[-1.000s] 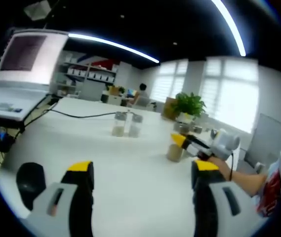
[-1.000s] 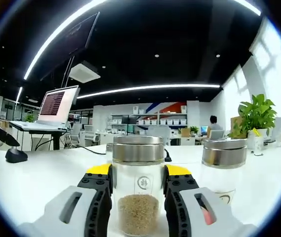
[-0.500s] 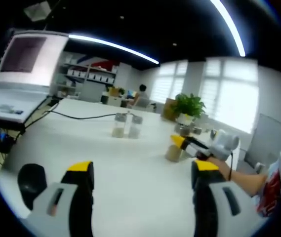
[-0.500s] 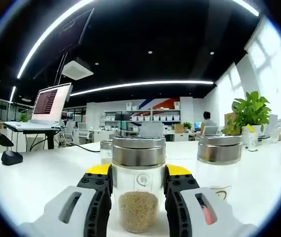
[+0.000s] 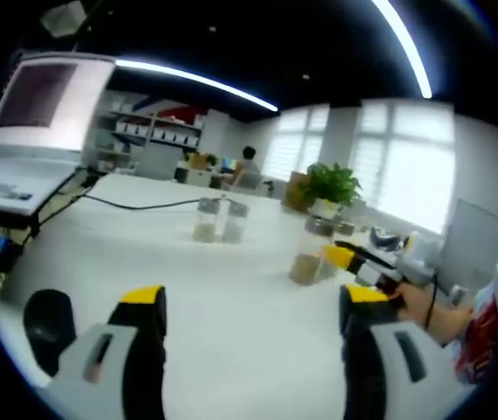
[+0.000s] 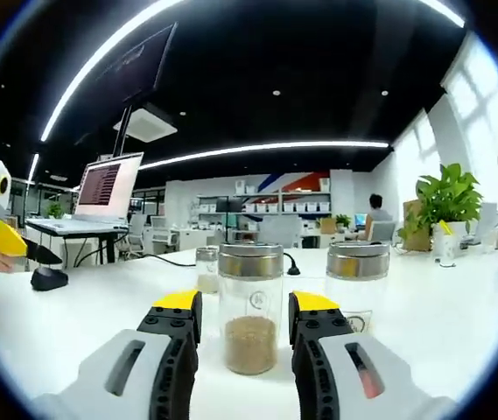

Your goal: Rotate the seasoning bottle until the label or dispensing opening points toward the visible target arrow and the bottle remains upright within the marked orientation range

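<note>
While standing upright on the table (image 6: 73, 324), just beyond and centred between the parted tips of the right gripper (image 6: 243, 308), bottle (image 6: 250, 307) sits free of both pads, far nearer that hand than the wide-open, empty left gripper (image 5: 250, 306).

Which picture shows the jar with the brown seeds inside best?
The right gripper view: the seasoning bottle stands upright, close and sharp, in front of the open right gripper, its seeds, steel lid and small label plain to see. The left gripper view shows it small and blurry on the table.
</note>
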`<act>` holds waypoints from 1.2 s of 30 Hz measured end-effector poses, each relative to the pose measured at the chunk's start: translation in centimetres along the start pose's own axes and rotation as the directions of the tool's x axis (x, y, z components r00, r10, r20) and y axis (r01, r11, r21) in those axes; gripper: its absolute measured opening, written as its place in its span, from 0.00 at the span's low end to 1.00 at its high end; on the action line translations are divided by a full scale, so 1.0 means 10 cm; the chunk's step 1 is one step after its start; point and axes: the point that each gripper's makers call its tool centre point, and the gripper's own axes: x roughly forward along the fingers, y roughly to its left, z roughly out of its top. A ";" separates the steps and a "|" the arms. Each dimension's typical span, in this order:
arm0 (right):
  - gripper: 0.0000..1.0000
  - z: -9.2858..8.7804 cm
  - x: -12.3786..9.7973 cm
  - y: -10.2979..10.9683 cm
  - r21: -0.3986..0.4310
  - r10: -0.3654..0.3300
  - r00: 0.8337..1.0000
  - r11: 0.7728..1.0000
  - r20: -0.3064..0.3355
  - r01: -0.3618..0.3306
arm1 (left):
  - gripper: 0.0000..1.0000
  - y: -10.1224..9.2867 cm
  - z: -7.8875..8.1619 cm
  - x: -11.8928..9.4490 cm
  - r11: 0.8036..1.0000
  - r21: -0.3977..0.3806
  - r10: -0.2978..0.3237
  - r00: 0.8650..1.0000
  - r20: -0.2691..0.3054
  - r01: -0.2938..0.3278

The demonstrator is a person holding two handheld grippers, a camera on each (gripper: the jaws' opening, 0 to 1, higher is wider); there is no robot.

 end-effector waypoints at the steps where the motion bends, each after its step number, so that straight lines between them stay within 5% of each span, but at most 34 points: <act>1: 0.40 0.01 -0.02 -0.02 -0.007 0.004 1.000 1.000 -0.005 -0.004 | 0.86 -0.02 0.00 0.01 1.000 0.001 -0.004 1.000 0.003 0.004; 9: 0.36 0.25 -0.20 -0.21 -0.063 0.040 0.999 0.997 0.007 -0.039 | 0.86 -0.24 0.22 0.02 0.997 0.019 -0.070 0.991 0.116 0.068; 11: 0.33 0.25 -0.26 -0.26 -0.008 0.057 0.998 0.998 -0.020 -0.057 | 0.86 -0.27 0.23 0.02 0.997 0.022 -0.077 0.990 0.117 0.074; 19: 0.36 0.42 -0.49 -0.58 -0.036 0.055 0.998 0.998 -0.035 -0.056 | 0.88 -0.24 0.19 0.07 0.990 0.140 0.005 0.996 0.092 -0.018; 23: 0.36 0.53 -0.65 -0.83 -0.043 0.034 0.999 0.998 -0.020 -0.035 | 0.84 -0.31 0.20 0.07 0.984 0.176 -0.007 0.996 0.085 -0.008; 27: 0.44 0.64 -0.82 -1.19 -0.041 -0.034 0.999 0.999 -0.028 0.033 | 1.00 -0.34 0.43 0.05 0.987 0.144 0.038 0.977 0.210 -0.069; 30: 0.45 0.75 -0.94 -1.36 -0.045 -0.044 0.999 0.998 -0.010 0.043 | 0.93 -0.39 0.44 0.04 0.986 0.159 0.020 0.979 0.202 -0.053; 36: 0.49 0.89 -1.06 -1.50 -0.142 -0.061 0.998 0.988 0.034 0.065 | 0.95 -0.40 0.34 0.10 0.985 0.168 0.011 0.988 0.156 -0.037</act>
